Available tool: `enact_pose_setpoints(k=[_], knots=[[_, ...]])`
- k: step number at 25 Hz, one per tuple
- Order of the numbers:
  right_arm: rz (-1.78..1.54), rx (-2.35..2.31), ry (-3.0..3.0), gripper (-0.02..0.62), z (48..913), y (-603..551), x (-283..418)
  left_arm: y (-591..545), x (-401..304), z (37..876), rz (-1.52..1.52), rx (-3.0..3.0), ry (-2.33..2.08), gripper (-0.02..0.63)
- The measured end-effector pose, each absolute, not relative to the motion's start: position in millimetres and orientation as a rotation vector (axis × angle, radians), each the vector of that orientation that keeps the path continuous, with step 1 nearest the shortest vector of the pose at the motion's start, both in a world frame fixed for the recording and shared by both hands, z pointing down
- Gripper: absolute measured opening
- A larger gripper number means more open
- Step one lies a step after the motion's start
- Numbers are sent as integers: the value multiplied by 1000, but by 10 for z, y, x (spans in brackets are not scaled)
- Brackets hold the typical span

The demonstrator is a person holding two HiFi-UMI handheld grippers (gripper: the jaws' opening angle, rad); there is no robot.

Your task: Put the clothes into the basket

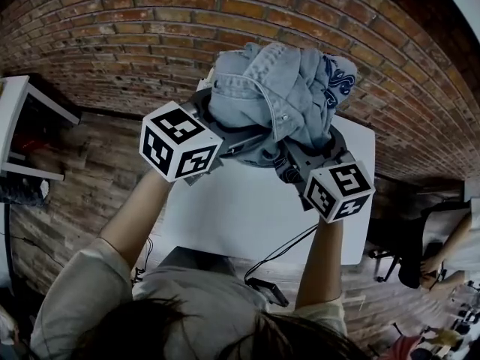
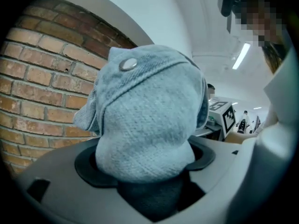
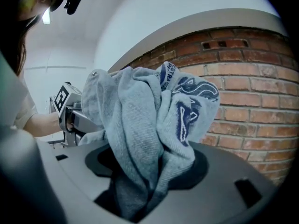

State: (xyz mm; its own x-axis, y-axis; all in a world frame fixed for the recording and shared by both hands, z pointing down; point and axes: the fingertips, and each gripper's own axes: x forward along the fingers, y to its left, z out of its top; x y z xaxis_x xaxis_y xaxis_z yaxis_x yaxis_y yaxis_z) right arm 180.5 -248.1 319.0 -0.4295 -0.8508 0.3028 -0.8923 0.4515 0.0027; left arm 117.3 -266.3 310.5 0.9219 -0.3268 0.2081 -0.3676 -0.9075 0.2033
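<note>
Clothes (image 1: 277,88), a pale denim bundle, hang before the brick wall (image 1: 112,36) and above the white table (image 1: 240,223), bunched between our two grippers. Our left gripper (image 2: 149,190) and right gripper (image 3: 140,195) each clamp a thick fold, jaws part-way apart. A metal button (image 2: 128,64) sits above the left jaws.

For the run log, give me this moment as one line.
left gripper: shut on clothes bundle | right gripper: shut on clothes bundle | position: held up over white table | basket: not in view
</note>
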Motion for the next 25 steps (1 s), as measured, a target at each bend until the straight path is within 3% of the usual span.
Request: enact_pose_setpoints(k=[14,25], knots=[[434,1438,-2336,273,4321,-3129,2016,-3307,1337,4255,380,2625,-599,397],[620,1386,-2217,276,4693,-3215,2039,-3396,1329,4662,506,2463,-600,397]])
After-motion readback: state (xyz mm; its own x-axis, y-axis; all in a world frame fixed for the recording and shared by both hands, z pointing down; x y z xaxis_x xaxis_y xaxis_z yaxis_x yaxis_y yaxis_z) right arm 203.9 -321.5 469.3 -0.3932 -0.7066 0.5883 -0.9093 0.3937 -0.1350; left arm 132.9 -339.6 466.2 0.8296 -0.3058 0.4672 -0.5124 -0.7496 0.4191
